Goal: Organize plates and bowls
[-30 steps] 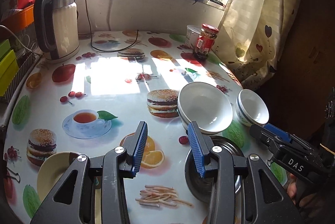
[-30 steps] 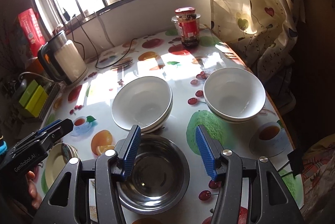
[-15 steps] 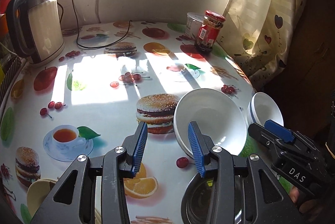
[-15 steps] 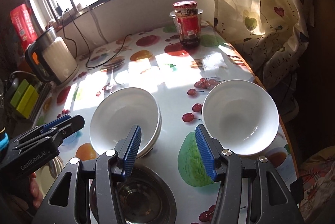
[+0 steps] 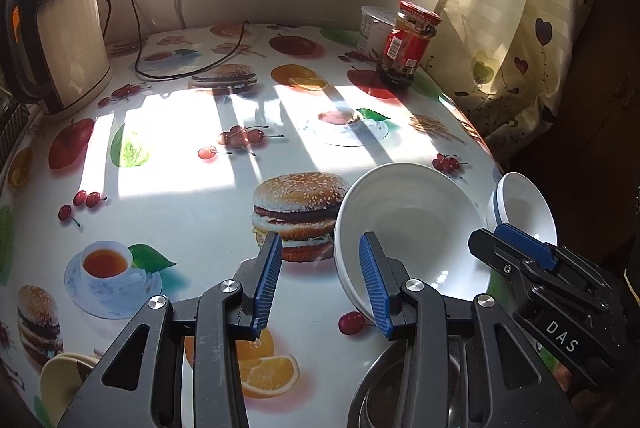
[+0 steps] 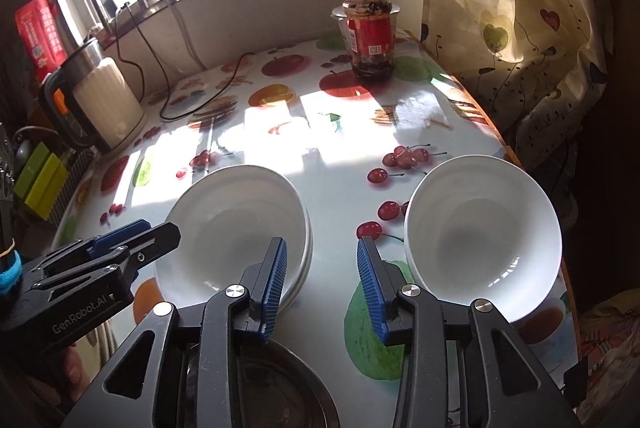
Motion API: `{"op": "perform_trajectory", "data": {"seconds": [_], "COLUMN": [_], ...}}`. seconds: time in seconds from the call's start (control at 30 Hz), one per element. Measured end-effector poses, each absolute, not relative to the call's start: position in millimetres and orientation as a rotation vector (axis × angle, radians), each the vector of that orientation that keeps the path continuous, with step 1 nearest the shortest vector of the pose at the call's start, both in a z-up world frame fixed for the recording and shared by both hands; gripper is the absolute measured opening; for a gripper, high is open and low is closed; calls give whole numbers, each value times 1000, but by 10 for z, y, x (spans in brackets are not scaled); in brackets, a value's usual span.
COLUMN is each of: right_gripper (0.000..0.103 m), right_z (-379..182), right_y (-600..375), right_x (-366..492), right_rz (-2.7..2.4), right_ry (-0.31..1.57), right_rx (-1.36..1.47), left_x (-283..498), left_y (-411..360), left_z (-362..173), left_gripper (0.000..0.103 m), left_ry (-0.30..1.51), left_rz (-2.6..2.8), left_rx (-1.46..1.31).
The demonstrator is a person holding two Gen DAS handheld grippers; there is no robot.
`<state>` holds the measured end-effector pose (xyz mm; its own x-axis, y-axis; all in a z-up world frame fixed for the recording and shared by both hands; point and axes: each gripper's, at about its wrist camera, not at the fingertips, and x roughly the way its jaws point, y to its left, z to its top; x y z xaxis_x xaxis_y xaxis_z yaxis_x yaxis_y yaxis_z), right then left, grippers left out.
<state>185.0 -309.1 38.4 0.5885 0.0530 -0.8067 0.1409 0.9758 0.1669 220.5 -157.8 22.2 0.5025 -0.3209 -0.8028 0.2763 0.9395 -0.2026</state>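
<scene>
A stack of white bowls (image 5: 416, 228) (image 6: 236, 228) sits on the fruit-print table. Its near left rim lies just past my left gripper's (image 5: 320, 288) right finger. That gripper is open with nothing pressed between its pads. A second white bowl (image 6: 480, 240) (image 5: 524, 208) stands to the right near the table edge. My right gripper (image 6: 324, 288) hovers over the gap between the two; its jaws are closing on nothing but tablecloth. A steel bowl (image 6: 260, 388) (image 5: 400, 388) lies under both grippers. A beige plate (image 5: 60, 380) shows at the lower left.
An electric kettle (image 5: 60, 44) with its cord (image 5: 160, 72) stands at the back left. A red-lidded jar (image 5: 408, 44) and a white tub (image 5: 372, 24) stand at the back right. A curtain (image 6: 520, 28) hangs past the table's right edge (image 6: 508, 148).
Both grippers moved forward and lower toward the white bowls; the steel bowl slid to the bottom of both views. The right gripper's jaws have narrowed. The left jaws are unchanged.
</scene>
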Motion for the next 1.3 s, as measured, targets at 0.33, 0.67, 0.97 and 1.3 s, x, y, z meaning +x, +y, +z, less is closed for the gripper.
{"op": "perform_trajectory", "data": {"seconds": [0.33,0.67,0.97,1.3], "right_gripper": [20,15,10,10], "right_z": [359,347,347,348], "right_y": [-3046,-3028,-3004,-3005], "right_x": [1903,1904,1908,1910], "right_rz": [-37,-29,-20,-23], "right_ry": [948,942,938,939], "right_rx": [211,207,207,205], "left_x": [2222,2220,2222,2220], "left_y": [-1619,-1666,-1686,-1690], "left_z": [177,175,168,174], "left_gripper": [29,14,10,10], "left_ry": [995,992,992,991], "left_rz": [-374,-391,-399,-399], "left_rx": [-48,-36,-35,-32]}}
